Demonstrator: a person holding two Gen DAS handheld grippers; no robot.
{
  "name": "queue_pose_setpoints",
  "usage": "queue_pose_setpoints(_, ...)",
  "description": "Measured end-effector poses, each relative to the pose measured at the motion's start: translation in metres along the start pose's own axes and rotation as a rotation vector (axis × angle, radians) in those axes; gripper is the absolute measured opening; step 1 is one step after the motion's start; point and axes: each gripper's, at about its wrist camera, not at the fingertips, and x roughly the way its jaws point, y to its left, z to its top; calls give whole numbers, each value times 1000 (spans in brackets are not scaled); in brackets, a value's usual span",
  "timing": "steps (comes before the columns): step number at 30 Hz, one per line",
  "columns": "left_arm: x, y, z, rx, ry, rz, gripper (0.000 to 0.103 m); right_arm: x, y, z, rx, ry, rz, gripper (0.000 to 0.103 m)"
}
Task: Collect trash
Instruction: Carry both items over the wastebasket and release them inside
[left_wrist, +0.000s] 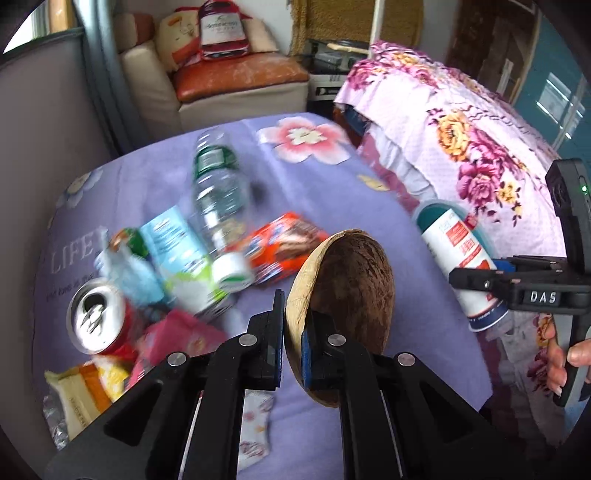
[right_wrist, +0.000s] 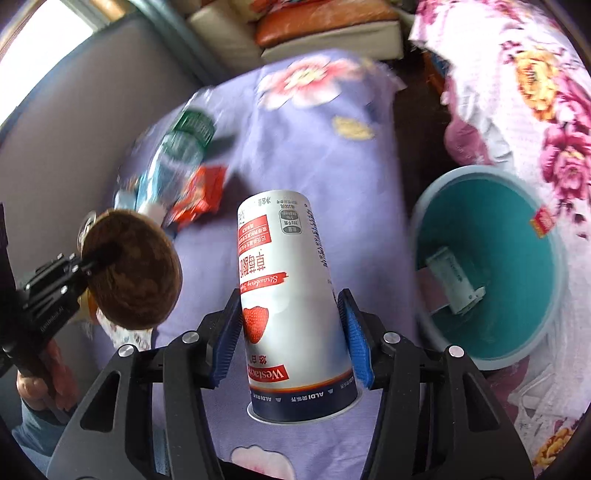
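My left tongs (left_wrist: 293, 354) pinch coconut shell (left_wrist: 340, 314) rim, low middle of frame. My right tongs (right_wrist: 291, 332) squeeze strawberry yogurt cup (right_wrist: 286, 291), upside down. Both up off purple table (left_wrist: 332, 192). Teal bin (right_wrist: 491, 266) at right. Next: carry over bin, let go.

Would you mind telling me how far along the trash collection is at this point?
Done: one small carton already lies in the teal bin. In hand: the left claw grips a coconut shell by its rim, and the right claw holds a strawberry yogurt cup. Left: a plastic bottle, a soda can, a red wrapper and other packaging remain on the purple cloth.
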Motion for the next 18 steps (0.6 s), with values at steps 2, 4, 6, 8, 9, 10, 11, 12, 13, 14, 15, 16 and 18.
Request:
queue_pose_setpoints(2,8,-20,11,20,2,-36,8,-15,-24,3,48,-39,-16,49)
queue_pose_setpoints(4,18,-43,22,46,6,-66,8,-31,-52,6,105,-78,-38,49)
queue_pose_setpoints(6,30,-70,33,86,8,-81,8,-40,-68,6,140,-99,-59,49)
queue_pose_setpoints(8,46,-96,43,122,25,-96,8,-49,-97,11,190,-117,-86,49)
queue_pose_setpoints(9,57,-114,49,148,42,-109,8,-51,-106,9,209,-122,-95,49)
queue_pose_setpoints(10,64,-125,52,166,47,-113,8,-54,-119,8,233,-127,-108,49)
queue_pose_setpoints(11,74,-140,56,198,52,-111,8,-55,-129,7,250,-130,-122,49)
queue_pose_setpoints(12,81,-149,57,216,58,-111,8,-55,-140,5,271,-131,-131,49)
queue_pose_setpoints(13,91,-161,58,235,72,-115,8,-54,-148,3,285,-127,-132,50)
queue_pose_setpoints(14,102,-173,59,249,90,-125,8,-55,-155,2,292,-125,-134,50)
queue_pose_setpoints(15,109,-181,60,257,101,-131,8,-55,-160,1,299,-122,-141,50)
queue_pose_setpoints(16,118,-190,59,267,115,-136,8,-54,-166,0,306,-118,-150,50)
queue_pose_setpoints(18,133,-204,56,286,139,-144,8,-53,-176,-2,317,-109,-157,50)
